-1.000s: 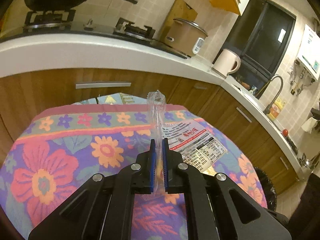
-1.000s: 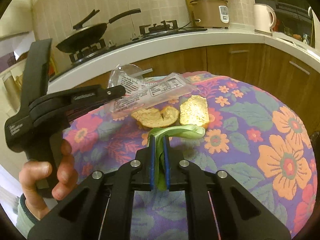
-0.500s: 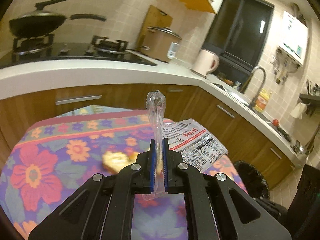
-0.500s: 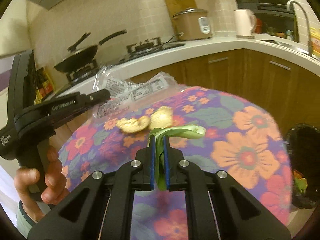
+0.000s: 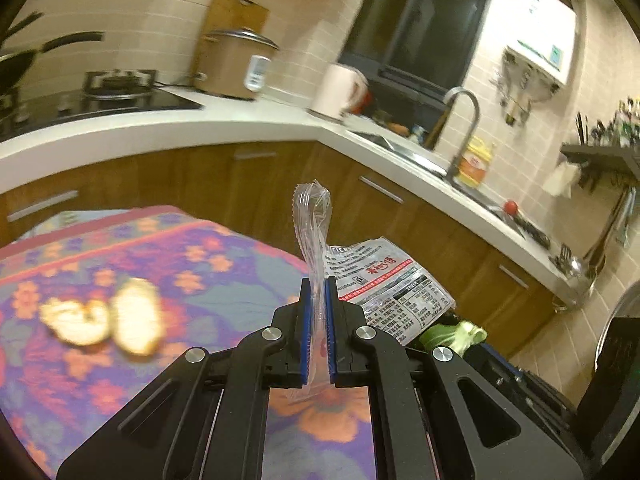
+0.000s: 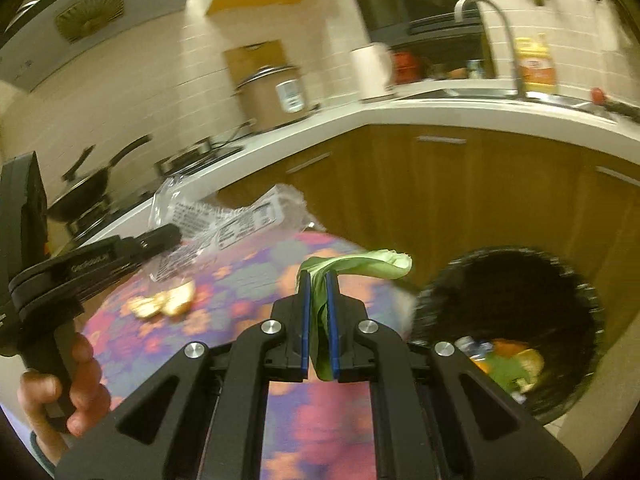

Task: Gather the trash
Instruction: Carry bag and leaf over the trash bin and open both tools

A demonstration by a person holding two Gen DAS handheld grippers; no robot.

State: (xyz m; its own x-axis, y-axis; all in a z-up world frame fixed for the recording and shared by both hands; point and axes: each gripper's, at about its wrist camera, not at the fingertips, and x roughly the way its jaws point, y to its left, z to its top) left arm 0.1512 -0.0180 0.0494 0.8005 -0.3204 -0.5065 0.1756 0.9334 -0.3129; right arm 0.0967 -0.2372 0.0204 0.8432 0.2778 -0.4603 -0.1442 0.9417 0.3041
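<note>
Mid-carry toward disposal, judging by both loads aloft. Left hand-held gripper [image 5: 319, 312] clenched on a crinkled clear plastic wrapper with a printed black-and-red label [image 5: 386, 280], pinched edge standing up between the blue pads, printed panel hanging off to the right. Right hand-held gripper [image 6: 319, 304] clenched on a limp pale green vegetable leaf [image 6: 360, 264], tip drooping rightward past the jaws. Both items clear of the desk under its purple floral cloth [image 6: 248, 280].

Still on the cloth: two pale yellowish bread pieces [image 5: 104, 316], touching each other, blurred. Likely the next trash to fetch, though only a judgement.

Round black bin lined with a dark bag [image 6: 508, 332] on the floor just beside the desk edge, at the lower right of the right wrist view. Inside, at the bottom: orange peel-like scraps, something green, a bit of bluish packaging; too blurred to name more exactly. Mostly unfilled, so plenty of room.

Next move, as a judgement: swing the leaf over the bin mouth, then loosen the jaws so it falls inside the rim. Same for the wrapper afterward, or together if both fit over the opening. Light, floppy film may cling to a pad or drift past the rim, so best released low and centred. Leaf limp, may hang on a pad as well.
</note>
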